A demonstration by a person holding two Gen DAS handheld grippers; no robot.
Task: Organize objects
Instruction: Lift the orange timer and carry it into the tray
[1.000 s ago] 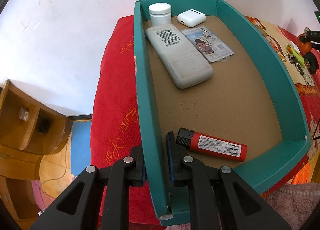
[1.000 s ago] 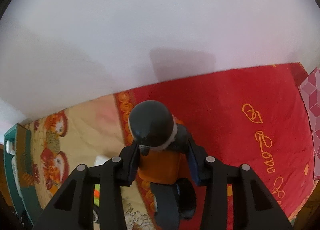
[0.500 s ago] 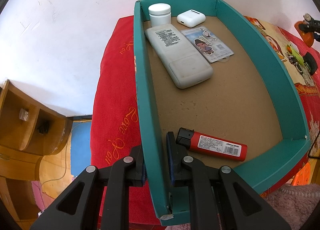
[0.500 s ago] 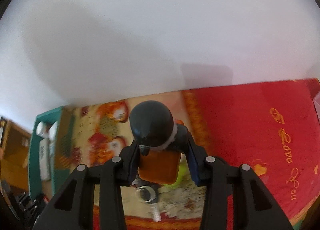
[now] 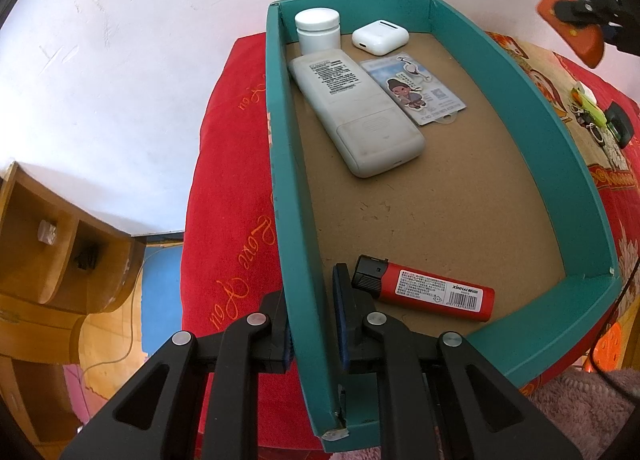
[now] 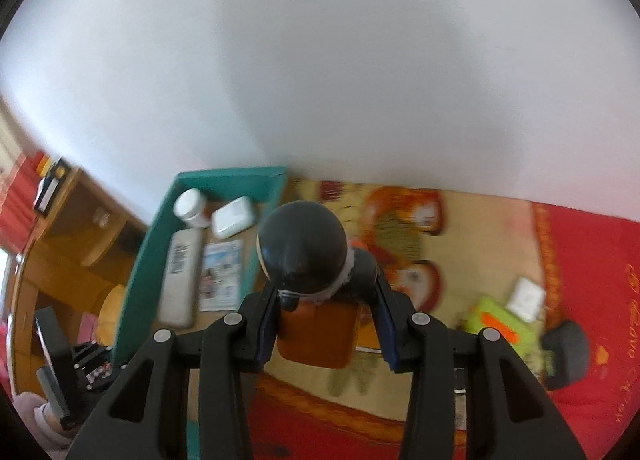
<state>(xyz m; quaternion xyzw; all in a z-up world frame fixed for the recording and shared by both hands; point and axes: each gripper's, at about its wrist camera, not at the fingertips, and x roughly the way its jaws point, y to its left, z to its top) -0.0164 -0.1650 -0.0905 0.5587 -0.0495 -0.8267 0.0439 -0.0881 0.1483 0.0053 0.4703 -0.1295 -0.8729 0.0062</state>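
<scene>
A teal box [image 5: 520, 80] with a brown floor lies on the red bedspread [image 5: 228, 200]. My left gripper [image 5: 310, 300] is shut on its left wall, one finger inside and one outside. Inside lie a white jar [image 5: 318, 30], a white earbud case [image 5: 380, 36], a white remote [image 5: 356, 112], a picture card [image 5: 416, 88] and a red lighter [image 5: 428, 292]. My right gripper [image 6: 324, 300] is shut on a toy figure [image 6: 304, 248] with a dark round head and orange body, held in the air to the right of the box [image 6: 144, 260]. The toy figure [image 5: 576, 24] also shows in the left wrist view.
On the patterned cloth to the right lie a green item [image 6: 500, 324], a small white piece [image 6: 526, 298] and a dark round object [image 6: 566, 348]. A wooden shelf unit [image 5: 52, 252] stands left of the bed. A white wall rises behind.
My right gripper has carried the toy figure leftward and upward; the teal box has come into its view. The left gripper and the box have not moved.
</scene>
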